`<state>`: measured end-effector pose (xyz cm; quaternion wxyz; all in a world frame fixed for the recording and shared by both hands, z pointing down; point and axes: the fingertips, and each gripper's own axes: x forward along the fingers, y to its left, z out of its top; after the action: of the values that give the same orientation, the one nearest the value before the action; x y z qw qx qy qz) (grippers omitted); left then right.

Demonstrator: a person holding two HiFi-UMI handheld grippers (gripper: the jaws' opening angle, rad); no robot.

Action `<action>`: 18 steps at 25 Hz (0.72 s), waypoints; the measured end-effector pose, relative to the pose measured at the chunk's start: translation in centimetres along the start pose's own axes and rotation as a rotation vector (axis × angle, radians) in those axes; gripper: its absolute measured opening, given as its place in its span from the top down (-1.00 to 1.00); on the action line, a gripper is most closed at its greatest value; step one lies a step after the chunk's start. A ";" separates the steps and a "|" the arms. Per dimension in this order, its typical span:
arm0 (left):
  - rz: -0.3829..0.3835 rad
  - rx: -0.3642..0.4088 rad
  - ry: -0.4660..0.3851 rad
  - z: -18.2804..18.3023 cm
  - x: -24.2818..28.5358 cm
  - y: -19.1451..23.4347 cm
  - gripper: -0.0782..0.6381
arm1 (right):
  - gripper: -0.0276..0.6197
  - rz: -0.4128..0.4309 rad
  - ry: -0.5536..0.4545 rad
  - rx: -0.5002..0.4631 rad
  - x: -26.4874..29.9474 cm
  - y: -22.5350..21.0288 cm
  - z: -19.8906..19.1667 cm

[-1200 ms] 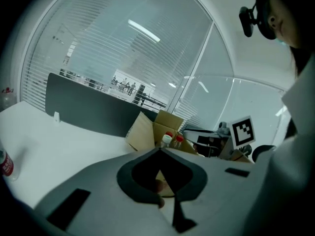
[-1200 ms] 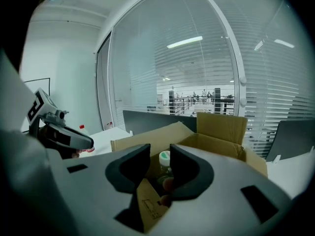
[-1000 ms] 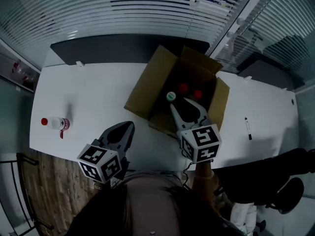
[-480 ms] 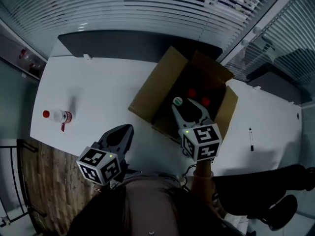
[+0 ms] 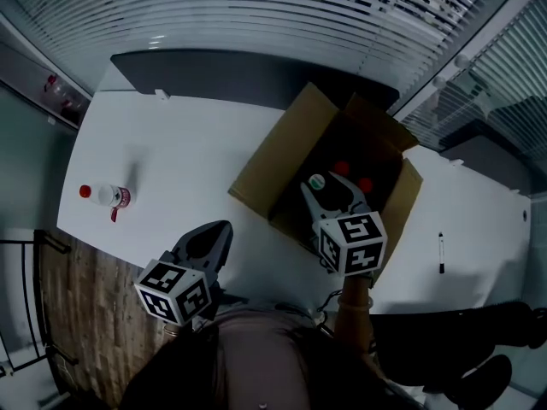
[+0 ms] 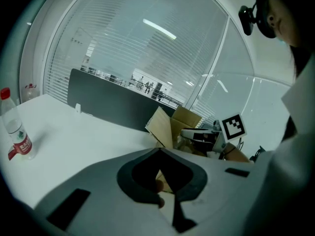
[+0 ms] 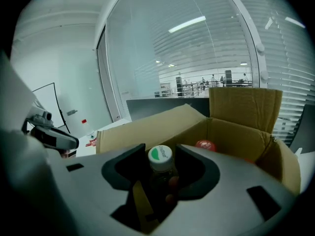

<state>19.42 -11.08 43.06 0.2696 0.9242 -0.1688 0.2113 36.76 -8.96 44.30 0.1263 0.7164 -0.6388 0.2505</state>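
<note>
Green-capped bottle (image 7: 160,162) stands upright inside right hand-held gripper (image 7: 161,149).

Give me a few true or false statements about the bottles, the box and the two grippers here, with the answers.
1. The left gripper has its jaws together and holds nothing. True.
2. The green-capped bottle stands out on the table beside the cardboard box. False: it stands inside the box, between the jaws of the right gripper.
3. A red-capped bottle stands alone on the table, far from the box. True.
4. The cardboard box is closed. False: its flaps are open and red caps show inside.
</note>
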 end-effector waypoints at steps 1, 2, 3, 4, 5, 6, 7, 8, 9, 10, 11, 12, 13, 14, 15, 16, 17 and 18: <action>0.005 -0.003 0.000 -0.1 0.0 0.0 0.76 | 0.37 0.004 0.011 0.001 0.2 -0.1 -0.2; 0.010 -0.005 0.000 -0.1 -0.1 0.1 0.76 | 0.37 0.007 0.022 0.004 0.3 -0.1 -0.3; 0.016 -0.007 0.000 -0.2 -0.1 0.1 0.76 | 0.37 0.012 0.032 0.007 0.4 -0.1 -0.5; 0.022 -0.009 -0.001 -0.3 -0.2 0.1 0.77 | 0.37 0.018 0.039 0.010 0.5 -0.1 -0.6; 0.028 -0.010 -0.002 -0.3 -0.3 0.2 0.77 | 0.37 0.024 0.045 0.014 0.6 -0.1 -0.8; 0.033 -0.011 -0.004 -0.4 -0.4 0.2 0.76 | 0.37 0.030 0.049 0.018 0.7 -0.1 -0.9; 0.039 -0.012 -0.005 -0.5 -0.4 0.1 0.76 | 0.37 0.032 0.051 0.021 0.7 -0.1 -1.0; 0.044 -0.013 -0.007 -0.5 -0.5 0.1 0.76 | 0.37 0.031 0.050 0.023 0.6 -0.2 -1.0; 0.049 -0.013 -0.008 -0.6 -0.6 0.0 0.76 | 0.37 0.027 0.048 0.024 0.5 -0.3 -1.0; 0.055 -0.014 -0.011 -0.7 -0.7 -0.1 0.76 | 0.37 0.023 0.045 0.024 0.4 -0.4 -1.0; 0.062 -0.015 -0.014 -0.8 -0.9 -0.1 0.76 | 0.37 0.020 0.041 0.023 0.4 -0.5 -0.9; 0.069 -0.017 -0.018 -0.9 -1.1 -0.1 0.77 | 0.37 0.018 0.037 0.022 0.3 -0.5 -0.9; 0.077 -0.020 -0.023 -1.0 -1.2 -0.1 0.76 | 0.37 0.019 0.033 0.020 0.3 -0.5 -0.8; 0.085 -0.023 -0.028 -1.1 -1.4 -0.1 0.76 | 0.37 0.022 0.031 0.017 0.3 -0.4 -0.8; 0.092 -0.026 -0.032 -1.2 -1.6 -0.1 0.76 | 0.37 0.026 0.031 0.011 0.2 -0.3 -0.9; 0.100 -0.028 -0.035 -1.4 -1.8 -0.1 0.76 | 0.37 0.031 0.031 0.004 0.2 -0.2 -0.9; 0.107 -0.031 -0.038 -1.6 -2.0 -0.2 0.76 | 0.37 0.037 0.031 -0.004 0.1 0.0 -0.9; 0.114 -0.034 -0.041 -1.8 -2.2 -0.2 0.76 | 0.37 0.043 0.029 -0.012 0.1 0.2 -0.9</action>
<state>17.12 -9.43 43.30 0.2691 0.9126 -0.2301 0.2045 36.42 -8.60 45.10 0.1345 0.6979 -0.6538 0.2598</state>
